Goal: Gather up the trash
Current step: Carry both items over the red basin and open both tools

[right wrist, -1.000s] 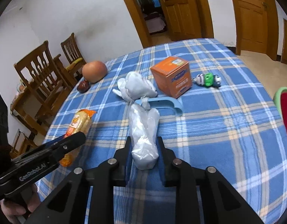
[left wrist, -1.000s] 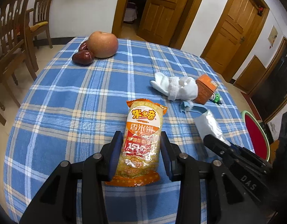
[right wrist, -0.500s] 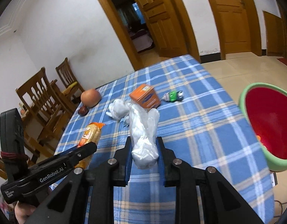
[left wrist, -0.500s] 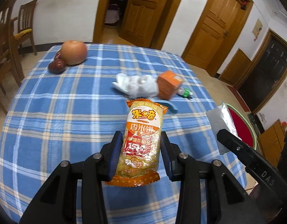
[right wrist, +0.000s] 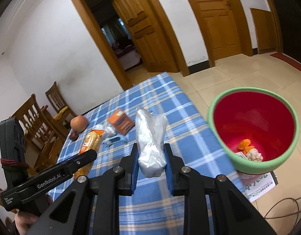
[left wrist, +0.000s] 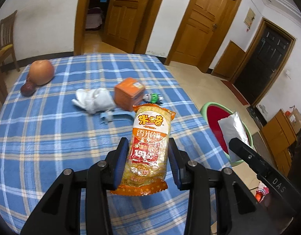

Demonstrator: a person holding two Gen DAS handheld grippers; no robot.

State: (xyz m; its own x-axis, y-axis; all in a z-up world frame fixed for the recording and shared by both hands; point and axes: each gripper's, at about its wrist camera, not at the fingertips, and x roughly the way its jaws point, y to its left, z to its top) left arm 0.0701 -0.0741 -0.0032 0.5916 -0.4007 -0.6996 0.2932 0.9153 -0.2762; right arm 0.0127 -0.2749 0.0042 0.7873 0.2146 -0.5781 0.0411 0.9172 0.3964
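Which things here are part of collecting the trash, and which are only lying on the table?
Job:
- snack packet, held in left gripper
- silver wrapper, held in right gripper
- red bin

Lying about:
- apple
- orange box
- white cloth
- green toy

White walls, wooden doors, tiled floor, wooden chairs, blue-checked table.
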